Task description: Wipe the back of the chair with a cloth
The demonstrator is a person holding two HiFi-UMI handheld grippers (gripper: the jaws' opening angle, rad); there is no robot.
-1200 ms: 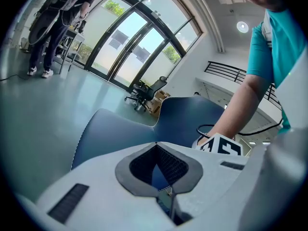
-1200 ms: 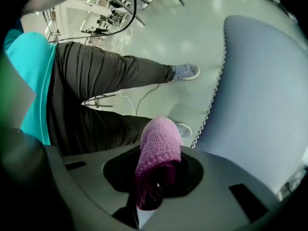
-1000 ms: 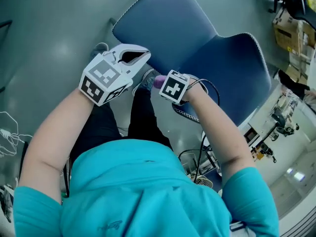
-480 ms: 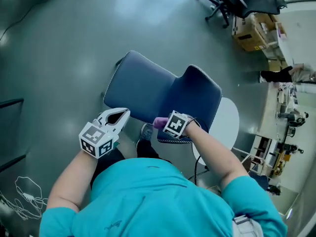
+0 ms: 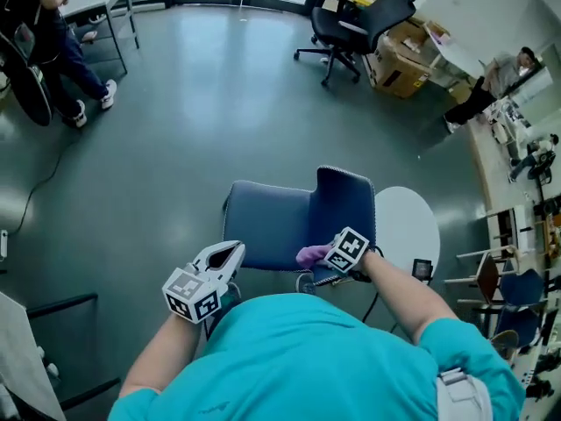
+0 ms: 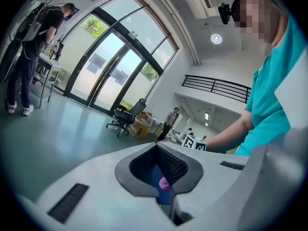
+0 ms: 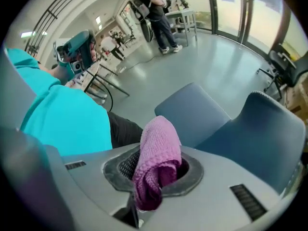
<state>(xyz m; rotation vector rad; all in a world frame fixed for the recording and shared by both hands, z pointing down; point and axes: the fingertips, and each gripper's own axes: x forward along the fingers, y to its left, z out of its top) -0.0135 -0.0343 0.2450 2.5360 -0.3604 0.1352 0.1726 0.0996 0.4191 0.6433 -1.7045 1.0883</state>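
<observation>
**A:** Right, floor and room first?

**B:** Smooth grey-green floor [image 5: 202, 103], glossy, with pale light patches on it. Open hall with tall glass doors [image 6: 108, 78] along one side. The blue chair [image 5: 272, 222] stands on the floor. A round white surface [image 5: 408, 217] sits just beside the chair's back [image 5: 346, 204].

**A:** Counts?

**B:** Blue chair: 1. Cloth: 1, pink knit. Grippers: 2, each carrying a marker cube. One black office chair [image 5: 355, 20] across the room, with cardboard boxes [image 5: 399, 60] beside it. Other people in the head view: 2. A standing person [image 5: 53, 51] is at the upper left and a second person [image 5: 486, 86] is near the right edge.

**A:** Gripper states?

**B:** On the left gripper [image 5: 233, 253] the jaws are together with nothing held. The chair and a spot of pink show only through the hollow between the pads. It is held off the seat side of the chair, apart from it. On the right gripper [image 5: 320, 255] the jaws are clamped on the cloth [image 7: 156, 165]. The cloth stands bunched above the jaws, with a darker fold hanging below.

**A:** Cloth position relative to the chair?

**B:** At the chair's near edge, where the seat meets the back. Contact with the upholstery: cannot tell. The holder's turquoise shirt [image 5: 298, 358] fills the lower part of the head view.
</observation>
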